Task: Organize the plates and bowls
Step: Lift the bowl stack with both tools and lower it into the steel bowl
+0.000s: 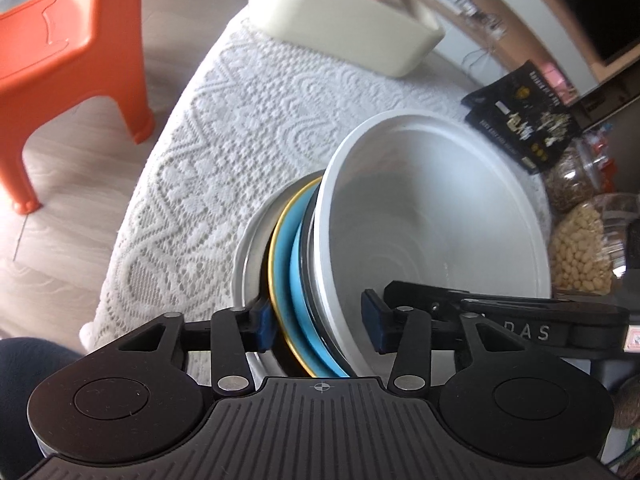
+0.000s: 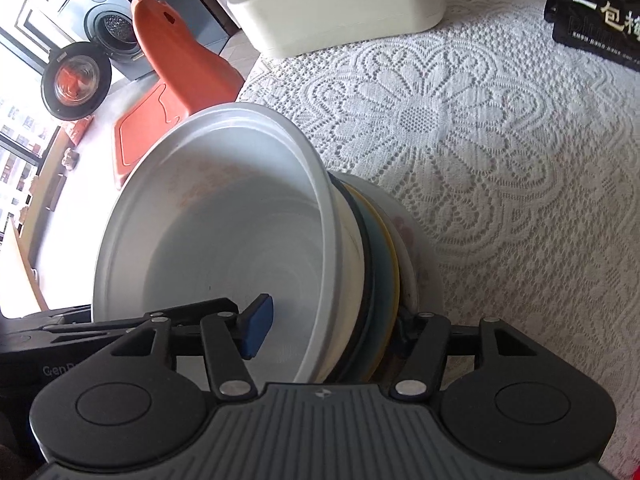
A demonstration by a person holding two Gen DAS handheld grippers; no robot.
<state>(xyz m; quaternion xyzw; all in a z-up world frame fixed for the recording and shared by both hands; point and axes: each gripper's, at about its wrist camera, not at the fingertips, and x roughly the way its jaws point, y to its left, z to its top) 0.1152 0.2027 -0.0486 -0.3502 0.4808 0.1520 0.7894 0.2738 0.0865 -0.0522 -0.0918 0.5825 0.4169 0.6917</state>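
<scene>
Nesting white bowl [image 1: 432, 216] atop stacked plates [image 1: 286, 280]

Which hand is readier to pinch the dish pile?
Probably left: the left gripper straddles the white bowl and plates, pads nearly touching; the right gripper has its inner pad farther from the bowl's wall.

A white lace tablecloth [image 2: 460, 128] carries stacked dishes [image 1: 288, 264], a cream box [image 2: 340, 12], and a black packet [image 1: 524, 116].
</scene>
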